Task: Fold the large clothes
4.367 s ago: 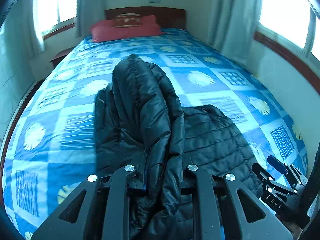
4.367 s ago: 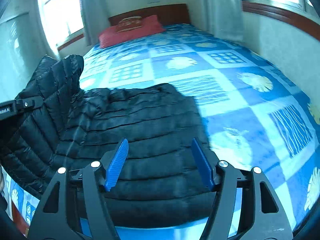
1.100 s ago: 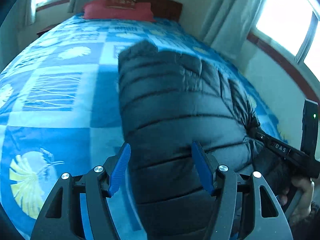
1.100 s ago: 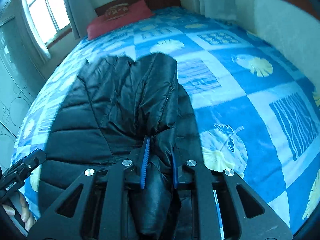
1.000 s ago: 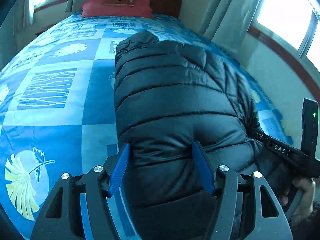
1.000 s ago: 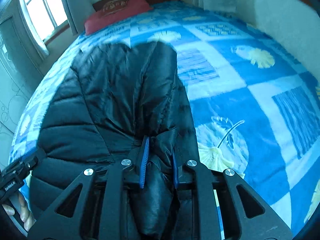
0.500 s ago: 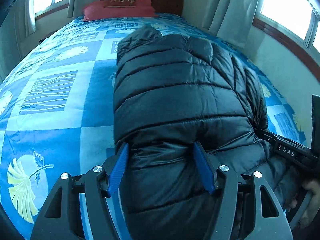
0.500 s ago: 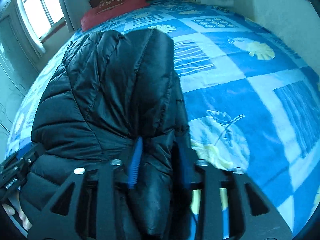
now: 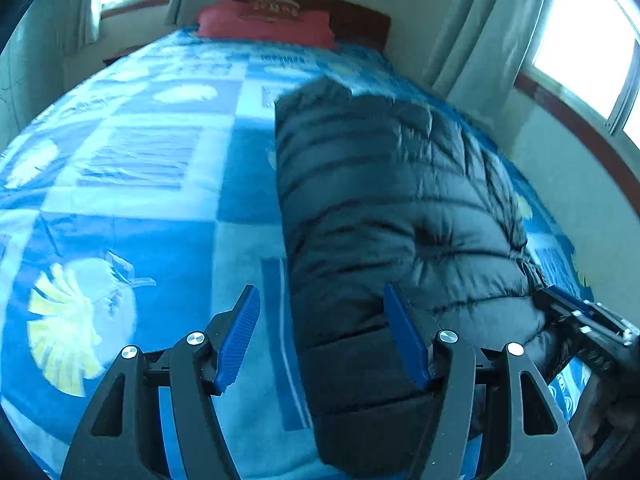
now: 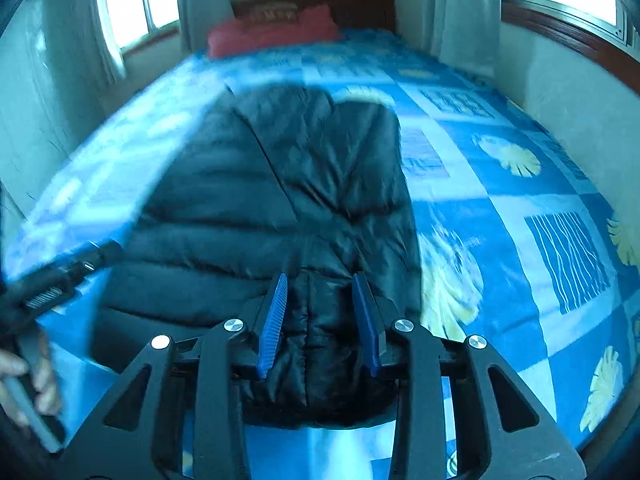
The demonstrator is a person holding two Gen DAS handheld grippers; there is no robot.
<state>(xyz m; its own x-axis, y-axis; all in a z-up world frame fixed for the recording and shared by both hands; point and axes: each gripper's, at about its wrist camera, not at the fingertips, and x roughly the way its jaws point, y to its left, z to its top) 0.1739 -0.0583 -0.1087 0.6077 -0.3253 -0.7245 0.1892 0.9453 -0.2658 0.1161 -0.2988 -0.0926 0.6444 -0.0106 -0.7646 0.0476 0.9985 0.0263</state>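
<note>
A black quilted puffer jacket [image 9: 384,208] lies folded lengthwise on the blue patterned bedspread [image 9: 132,208], near the foot of the bed. My left gripper [image 9: 322,320] is open, its blue pads straddling the jacket's near left edge without pinching it. In the right wrist view the jacket [image 10: 288,192] fills the middle. My right gripper [image 10: 320,312] is open, pads either side of a bunched fold at the jacket's near end. The left gripper [image 10: 48,288] shows at the left edge, the right gripper [image 9: 588,320] at the right edge of the left wrist view.
A red pillow [image 9: 268,24] and dark wooden headboard [image 9: 352,16] stand at the far end. Curtained windows [image 10: 136,4] line both sides. A wall [image 10: 572,100] runs close along the bed's right side. The bedspread [image 10: 540,220] lies flat right of the jacket.
My right gripper has opened and let go of the jacket fold it was pinching. The jacket has settled flat on the bed. My left gripper stays open and has drawn back slightly.
</note>
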